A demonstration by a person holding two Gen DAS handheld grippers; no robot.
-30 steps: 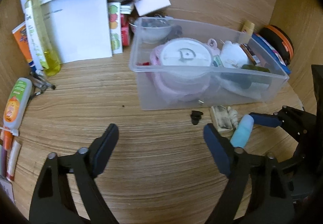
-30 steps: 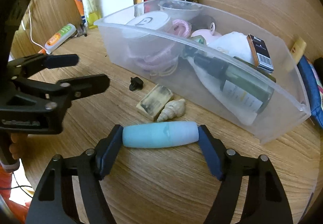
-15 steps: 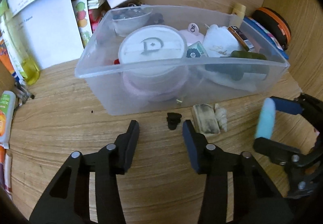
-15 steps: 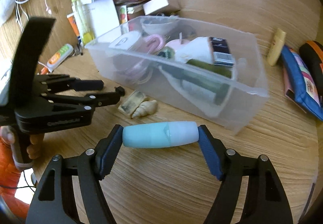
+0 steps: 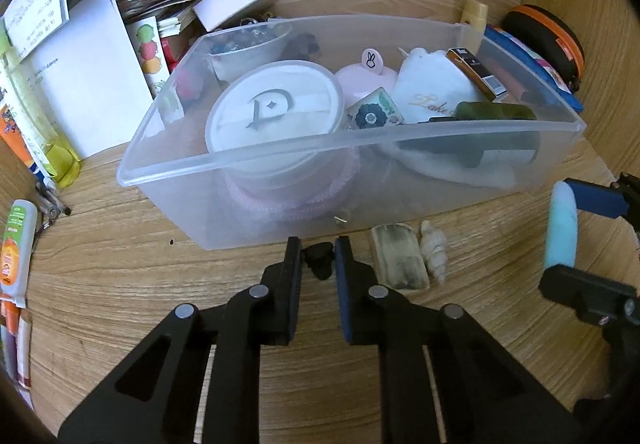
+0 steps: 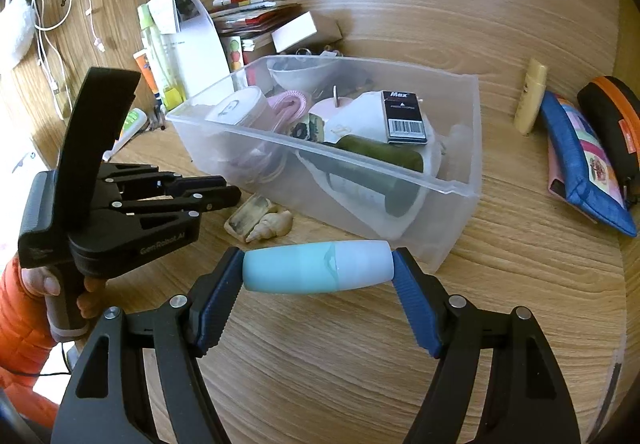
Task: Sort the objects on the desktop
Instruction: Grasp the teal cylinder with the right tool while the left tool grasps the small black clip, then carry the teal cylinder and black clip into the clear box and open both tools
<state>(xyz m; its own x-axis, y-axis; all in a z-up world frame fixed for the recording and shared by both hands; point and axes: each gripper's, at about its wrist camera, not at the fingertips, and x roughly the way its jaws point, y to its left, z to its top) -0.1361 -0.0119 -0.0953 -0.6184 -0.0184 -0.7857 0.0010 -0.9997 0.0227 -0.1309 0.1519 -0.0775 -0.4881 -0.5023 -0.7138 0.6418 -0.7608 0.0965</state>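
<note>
Left gripper (image 5: 317, 252) low over the wooden desk (image 5: 120, 284), fingers narrowed around a small black clip-like piece (image 5: 319, 262) that sits on the desk just in front of the clear plastic bin (image 5: 256, 159); pads look to be touching its sides, so clenched on it, piece on the desk surface as far as the view shows. Right gripper (image 6: 318, 272) clamped on a light blue and white capsule-shaped bottle (image 6: 318, 266), held crosswise end to end between the blue pads, up off the desk, near the bin's front right corner; same bottle shows at the right edge of the left wrist view. Bin is packed: round white lidded tub with a D mark (image 5: 274, 109), pink round item (image 5: 366, 77), white pouch (image 5: 434, 93), dark green bottle (image 5: 494, 111) lying on its side, black Max box (image 6: 404, 117), small bowl at the back (image 5: 248, 47). On the desk just right of the black piece, a worn rectangular block (image 5: 400, 262) and a seashell (image 5: 434, 250) side by side, touching or nearly. Left of the bin: white paper stack (image 5: 84, 75), yellow-green bottle (image 5: 36, 123), orange-and-green tube (image 5: 16, 240). Right of the bin: cream tube (image 6: 530, 101), blue zip pouch (image 6: 580, 159), black case with orange trim (image 6: 612, 115). Left hand (image 6: 66, 290) grips the left tool's handle, orange sleeve visible.
</note>
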